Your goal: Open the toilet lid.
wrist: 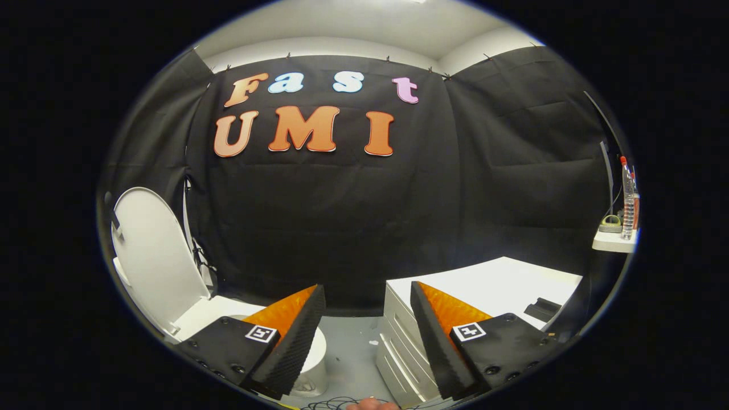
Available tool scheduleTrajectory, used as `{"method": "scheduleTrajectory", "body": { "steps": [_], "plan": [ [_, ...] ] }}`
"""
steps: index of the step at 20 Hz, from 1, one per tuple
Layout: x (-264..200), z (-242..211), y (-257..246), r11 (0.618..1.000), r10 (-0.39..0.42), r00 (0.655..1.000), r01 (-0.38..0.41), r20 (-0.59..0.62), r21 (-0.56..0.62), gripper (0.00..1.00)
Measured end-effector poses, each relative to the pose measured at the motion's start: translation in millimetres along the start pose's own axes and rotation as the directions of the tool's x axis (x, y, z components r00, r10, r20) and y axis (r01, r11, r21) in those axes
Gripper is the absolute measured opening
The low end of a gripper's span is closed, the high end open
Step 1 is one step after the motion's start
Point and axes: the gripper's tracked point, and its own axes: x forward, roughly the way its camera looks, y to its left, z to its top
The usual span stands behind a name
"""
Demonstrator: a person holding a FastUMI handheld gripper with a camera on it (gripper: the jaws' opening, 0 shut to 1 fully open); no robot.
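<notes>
Tool [367, 319] fingers apart, gripping nothing; toilet lid [154, 256] upright beyond left finger; white cabinet [490, 285] right.

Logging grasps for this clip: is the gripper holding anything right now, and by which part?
Nothing is held. The gripper is open, its fingers spread with only floor between them. The toilet lid stands raised, off beside the left finger, untouched.

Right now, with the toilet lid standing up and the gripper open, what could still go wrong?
The lid stands upright off to the side of the open gripper, with nothing holding it; if it isn't leaning far enough back, it might drop shut. The white drawer unit sits right beside one finger, so a sideways swing could knock it. Loose cables lie on the floor below and could snag.
</notes>
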Motion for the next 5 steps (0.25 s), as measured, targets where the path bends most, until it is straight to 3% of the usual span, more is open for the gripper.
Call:
{"method": "scheduleTrajectory", "body": {
  "steps": [5],
  "plan": [
    [-0.6,-0.5,2.7,1.0,0.005,1.0,-0.005,0.001,-0.009,0.96]
  ]
}}
